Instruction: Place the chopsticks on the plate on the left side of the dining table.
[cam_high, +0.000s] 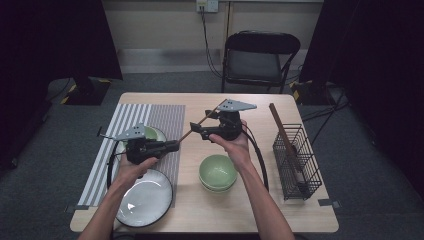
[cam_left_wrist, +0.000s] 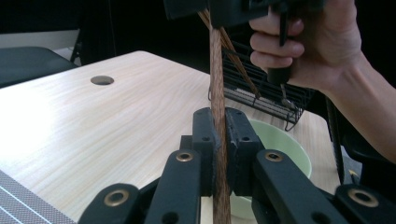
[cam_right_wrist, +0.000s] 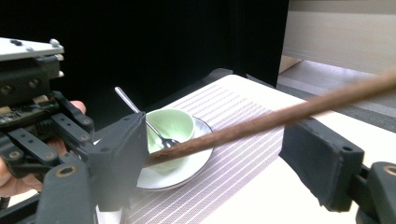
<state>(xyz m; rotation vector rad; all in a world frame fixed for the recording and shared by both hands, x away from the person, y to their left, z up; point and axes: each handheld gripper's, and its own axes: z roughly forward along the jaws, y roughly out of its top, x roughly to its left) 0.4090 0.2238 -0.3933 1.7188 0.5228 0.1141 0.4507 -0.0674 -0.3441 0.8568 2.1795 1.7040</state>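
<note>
Fingers of left gripper clamped tight on brown chopstick, stick raised above table between both hands. Right gripper jaws spread wide around stick, pads off it. Green bowls below.

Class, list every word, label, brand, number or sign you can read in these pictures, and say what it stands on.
None: no readable text shows on the pale wooden table, the black wire basket, the stacked green bowls or the grey striped placemat.
</note>
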